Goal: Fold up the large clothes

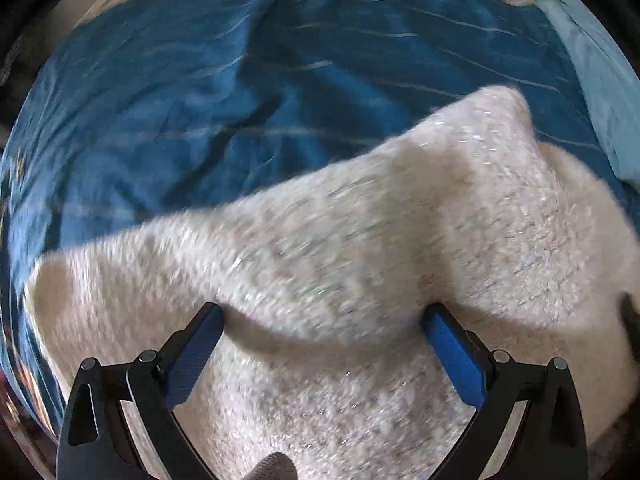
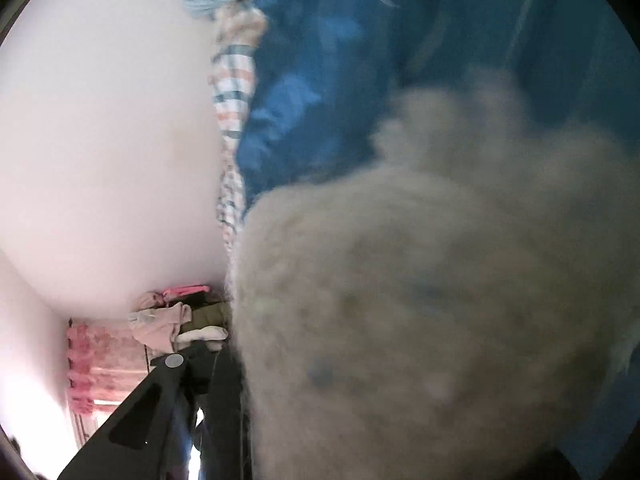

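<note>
- Left gripper: jaws spread wide; fuzzy cream sweater bunched between them, touching both blue pads, not pinched.
- Sweater lies on blue bedsheet, running from 8 to 2 o'clock in left view.
- Right gripper: only one black finger shows at 7 o'clock; sweater blurs over the rest, so can't tell opening or hold.
- Clothes pile at wall, 8 o'clock.

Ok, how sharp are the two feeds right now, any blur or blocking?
Left wrist: the cream sweater is streaked with motion blur, the left gripper fairly crisp. Right wrist: the sweater fills the lens out of focus, hiding the fingertips; the wall is washed out.
</note>
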`<state>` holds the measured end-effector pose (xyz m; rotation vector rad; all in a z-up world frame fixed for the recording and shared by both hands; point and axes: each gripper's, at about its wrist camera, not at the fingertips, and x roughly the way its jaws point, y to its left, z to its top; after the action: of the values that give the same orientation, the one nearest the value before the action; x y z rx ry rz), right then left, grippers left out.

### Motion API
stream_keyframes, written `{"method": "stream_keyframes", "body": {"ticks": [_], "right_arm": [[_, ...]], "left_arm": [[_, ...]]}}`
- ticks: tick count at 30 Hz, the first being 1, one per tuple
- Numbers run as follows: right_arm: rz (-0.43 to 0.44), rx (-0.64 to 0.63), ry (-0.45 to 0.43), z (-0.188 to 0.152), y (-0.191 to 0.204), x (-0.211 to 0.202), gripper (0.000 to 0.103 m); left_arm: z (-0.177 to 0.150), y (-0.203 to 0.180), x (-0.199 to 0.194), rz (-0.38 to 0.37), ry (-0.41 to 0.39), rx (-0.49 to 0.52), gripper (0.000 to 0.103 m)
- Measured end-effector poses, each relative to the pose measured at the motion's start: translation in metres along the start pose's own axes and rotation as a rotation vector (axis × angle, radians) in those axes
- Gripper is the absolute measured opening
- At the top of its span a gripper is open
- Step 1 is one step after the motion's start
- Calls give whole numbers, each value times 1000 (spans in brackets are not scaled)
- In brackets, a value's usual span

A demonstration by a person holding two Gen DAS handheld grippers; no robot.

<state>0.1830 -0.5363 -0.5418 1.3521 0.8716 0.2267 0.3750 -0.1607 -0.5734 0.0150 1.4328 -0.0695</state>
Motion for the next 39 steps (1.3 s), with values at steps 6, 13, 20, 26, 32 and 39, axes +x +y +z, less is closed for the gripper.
{"method": "stream_keyframes", "body": {"ticks": [6, 13, 20, 26, 32, 39], "right_arm": [[3, -130, 45, -23, 60, 19, 24], [-39, -435, 206, -72, 164, 63, 24], [11, -713, 426, -161, 249, 112, 24], [31, -860, 747, -300, 253, 194, 23], [-208, -845, 921, -413, 190, 289, 25], [-218, -1016, 1060, -486, 237, 303, 70]], "left_arm": [[12, 12, 8, -86, -12, -16, 103], [5, 66, 0, -246, 35, -229, 103], [-50, 192, -75, -271, -63, -492, 103], [-151, 326, -138, -137, -171, -750, 103], [-257, 405, -163, 4, -187, -988, 103], [-295, 421, -201, 29, -227, -1052, 103]]}}
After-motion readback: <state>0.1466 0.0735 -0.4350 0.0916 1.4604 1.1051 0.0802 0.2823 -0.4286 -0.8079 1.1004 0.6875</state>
